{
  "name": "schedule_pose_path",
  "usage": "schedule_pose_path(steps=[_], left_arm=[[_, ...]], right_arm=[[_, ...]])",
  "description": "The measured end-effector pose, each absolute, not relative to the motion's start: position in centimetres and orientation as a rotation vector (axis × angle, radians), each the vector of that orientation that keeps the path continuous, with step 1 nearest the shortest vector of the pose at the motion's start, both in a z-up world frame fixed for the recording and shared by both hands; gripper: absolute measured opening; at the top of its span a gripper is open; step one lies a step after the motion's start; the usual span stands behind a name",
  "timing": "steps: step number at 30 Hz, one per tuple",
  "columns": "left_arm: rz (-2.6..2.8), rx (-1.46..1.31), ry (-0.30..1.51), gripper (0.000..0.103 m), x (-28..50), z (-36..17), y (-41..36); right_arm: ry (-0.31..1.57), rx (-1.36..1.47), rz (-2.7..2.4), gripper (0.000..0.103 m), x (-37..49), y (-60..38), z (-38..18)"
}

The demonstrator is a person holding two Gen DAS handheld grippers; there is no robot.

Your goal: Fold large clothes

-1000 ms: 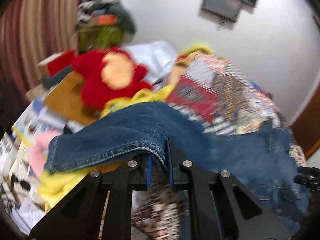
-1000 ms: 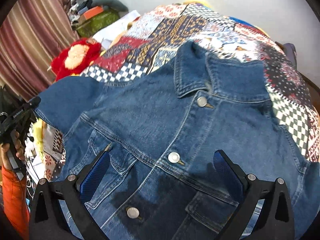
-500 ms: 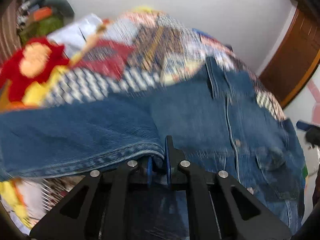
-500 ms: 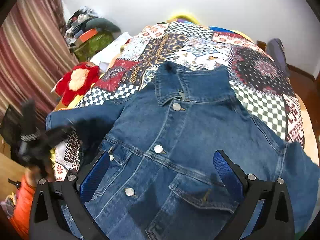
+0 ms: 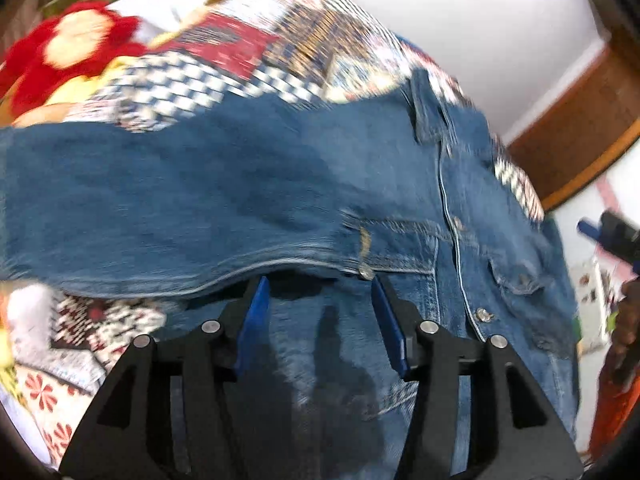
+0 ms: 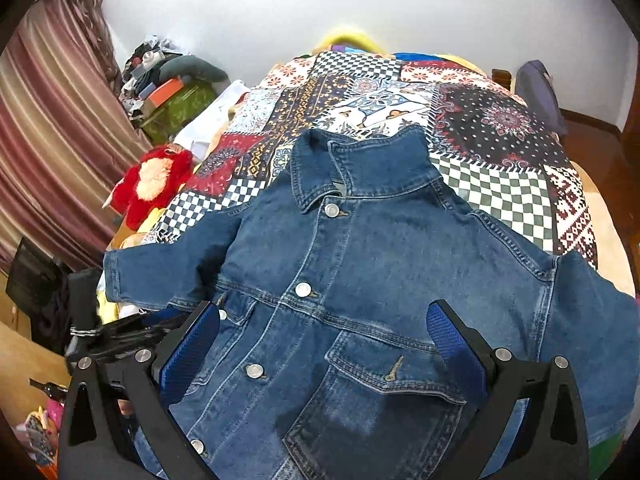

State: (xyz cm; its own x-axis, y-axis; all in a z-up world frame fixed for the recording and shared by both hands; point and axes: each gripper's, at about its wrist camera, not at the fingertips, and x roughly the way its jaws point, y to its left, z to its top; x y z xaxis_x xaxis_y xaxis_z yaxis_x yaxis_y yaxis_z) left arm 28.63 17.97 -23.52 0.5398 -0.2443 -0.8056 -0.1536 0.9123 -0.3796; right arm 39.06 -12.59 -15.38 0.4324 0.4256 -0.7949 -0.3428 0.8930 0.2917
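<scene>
**Inspector:** Report the garment.

**Assistant:** A denim jacket lies front up on a patchwork bedspread, buttoned, collar at the far end from both grippers. In the left wrist view one sleeve is folded across the jacket's front, just beyond the fingertips, its hem edge nearest them.

**Inspector:** Left gripper?

**Assistant:** The left gripper has just been opening; its jaws stand moderately apart. The blue pads press on nothing: only the jacket's front shows between them, and the sleeve hem lies just past the tips (that view is blurred, so finer contact cannot be judged).

**Inspector:** Right gripper?

**Assistant:** The right gripper is spread wide above the jacket's lower front, holding nothing. A chest pocket sits between its fingers, nearer the right one; a row of metal buttons runs ahead of it towards the collar.

**Inspector:** Surroundings?

**Assistant:** A red plush toy lies beyond the left edge of the bedspread, well apart from the right gripper, beside a striped curtain.
</scene>
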Motion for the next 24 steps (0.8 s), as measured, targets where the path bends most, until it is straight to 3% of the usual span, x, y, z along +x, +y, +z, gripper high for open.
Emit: schedule_pose_path(steps=[6, 13, 21, 22, 24], left_arm=[[0.118, -0.568, 0.912, 0.06, 24.8, -22.5, 25.5], [0.298, -0.75, 0.89, 0.06, 20.5, -25.4, 33.0], [0.393, -0.691, 0.851, 0.06, 21.6, -25.4, 36.0], [0.418, -0.658, 0.855, 0.057, 22.2, -25.3, 36.0], [0.474, -0.569, 0.864, 0.04, 23.3, -25.1, 35.6]], right_arm=[[1.015, 0.076, 0.49, 0.103, 39.1, -11.1, -15.4], [1.032, 0.071, 0.501, 0.103, 39.6, -9.4, -16.1], [1.046, 0.046, 0.491, 0.103, 40.1, -8.4, -16.8], [1.052, 0.048, 0.488, 0.103, 40.1, -8.3, -17.0], [1.06, 0.048, 0.485, 0.103, 40.2, -8.4, -17.3]])
